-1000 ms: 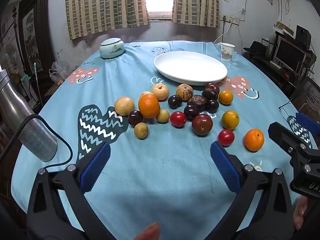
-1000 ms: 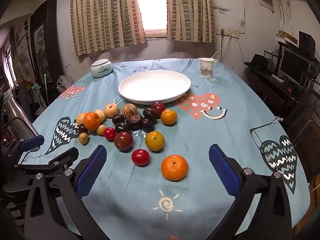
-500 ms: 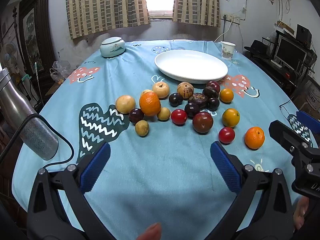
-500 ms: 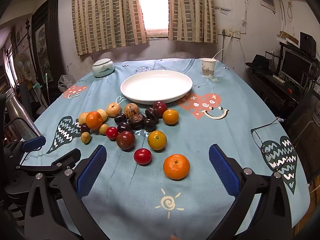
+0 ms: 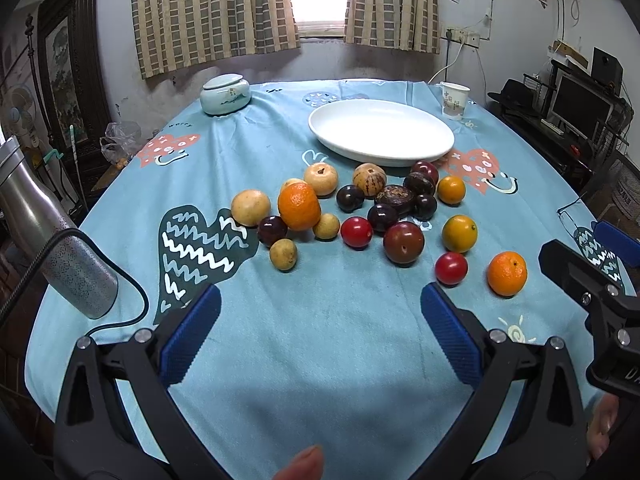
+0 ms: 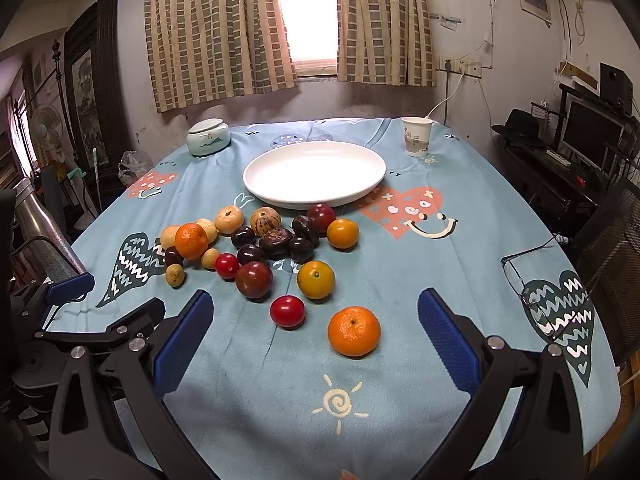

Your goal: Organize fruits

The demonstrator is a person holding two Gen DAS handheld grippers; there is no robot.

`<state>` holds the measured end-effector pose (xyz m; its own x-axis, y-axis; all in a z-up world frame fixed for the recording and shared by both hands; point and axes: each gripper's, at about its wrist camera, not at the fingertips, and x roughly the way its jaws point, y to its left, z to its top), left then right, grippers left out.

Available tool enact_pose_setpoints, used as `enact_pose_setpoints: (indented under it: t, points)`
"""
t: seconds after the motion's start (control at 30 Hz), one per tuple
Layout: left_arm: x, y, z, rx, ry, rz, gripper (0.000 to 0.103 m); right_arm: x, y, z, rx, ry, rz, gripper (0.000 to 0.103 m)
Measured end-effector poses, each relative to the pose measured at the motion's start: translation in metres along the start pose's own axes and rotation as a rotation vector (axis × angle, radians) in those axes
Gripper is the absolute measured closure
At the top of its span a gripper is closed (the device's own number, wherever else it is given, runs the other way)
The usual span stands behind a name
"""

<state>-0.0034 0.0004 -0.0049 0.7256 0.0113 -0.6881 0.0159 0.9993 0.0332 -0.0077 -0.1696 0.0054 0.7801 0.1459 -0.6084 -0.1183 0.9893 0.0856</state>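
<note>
Several loose fruits lie in a cluster on the blue tablecloth in front of an empty white plate [image 5: 380, 130] [image 6: 314, 172]. Nearest are an orange mandarin [image 6: 353, 331] [image 5: 506, 273], a red tomato [image 6: 287, 311] [image 5: 451, 268], a yellow-orange fruit [image 6: 315, 279] and a dark red plum [image 6: 253, 279] [image 5: 403, 242]. Another mandarin [image 5: 299, 206] sits at the cluster's left. My left gripper [image 5: 320, 312] is open and empty, short of the fruits. My right gripper [image 6: 314, 320] is open and empty, with the tomato and near mandarin between its fingers' line of sight.
A lidded ceramic jar [image 5: 225, 94] stands at the back left and a paper cup [image 6: 416, 136] at the back right. Eyeglasses [image 6: 532, 280] lie near the right table edge. A metal flask with a cable [image 5: 60, 256] lies at the left edge.
Both grippers have drawn back and risen slightly, so the fruits look a little farther away. Nothing on the table has moved.
</note>
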Motion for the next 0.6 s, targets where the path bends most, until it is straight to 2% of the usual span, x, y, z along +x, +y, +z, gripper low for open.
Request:
enact_pose_setpoints:
  t: [0.6]
  points:
    - [-0.0022,-0.0025,-0.0035,0.004,0.003,-0.003,0.002,-0.001,0.0031,-0.0003,-0.003,-0.002,0.001,0.001]
